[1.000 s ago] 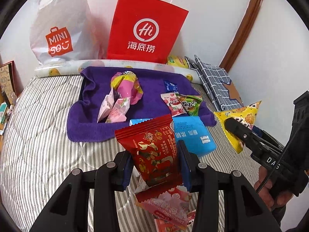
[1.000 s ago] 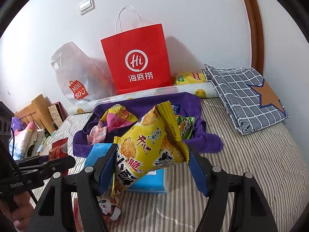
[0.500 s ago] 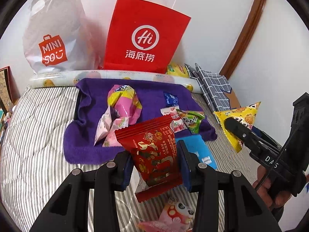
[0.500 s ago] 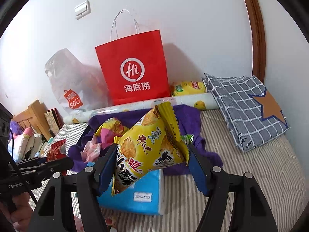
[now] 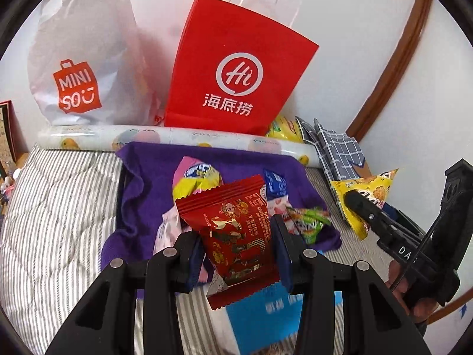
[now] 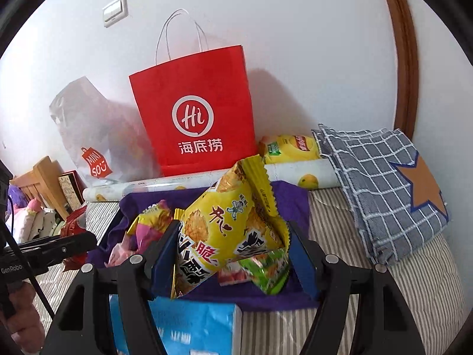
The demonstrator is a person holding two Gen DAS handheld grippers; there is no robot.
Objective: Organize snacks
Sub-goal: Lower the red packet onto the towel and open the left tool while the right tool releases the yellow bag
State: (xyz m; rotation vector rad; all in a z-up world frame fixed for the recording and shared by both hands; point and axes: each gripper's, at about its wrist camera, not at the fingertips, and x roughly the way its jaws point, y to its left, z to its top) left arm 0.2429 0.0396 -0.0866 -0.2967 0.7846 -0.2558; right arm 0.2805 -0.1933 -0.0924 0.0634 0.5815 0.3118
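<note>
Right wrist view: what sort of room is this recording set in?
Most likely a bedroom. The snacks lie on a striped quilted mattress, a wooden headboard stands at the left edge, and a folded checked blanket rests by the wall. Shopping bags lean against the wall, not shelving.

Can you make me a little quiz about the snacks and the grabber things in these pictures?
1. True or false: the left gripper is empty.
2. What colour is the snack packet that the right gripper holds? A) yellow B) black C) white
3. Fill in: the loose snacks lie on a ______ towel in front of the red paper bag.

Key
1. False. Its jaws are shut on the red snack packet.
2. A. It is the yellow snack packet.
3. Purple.
</note>
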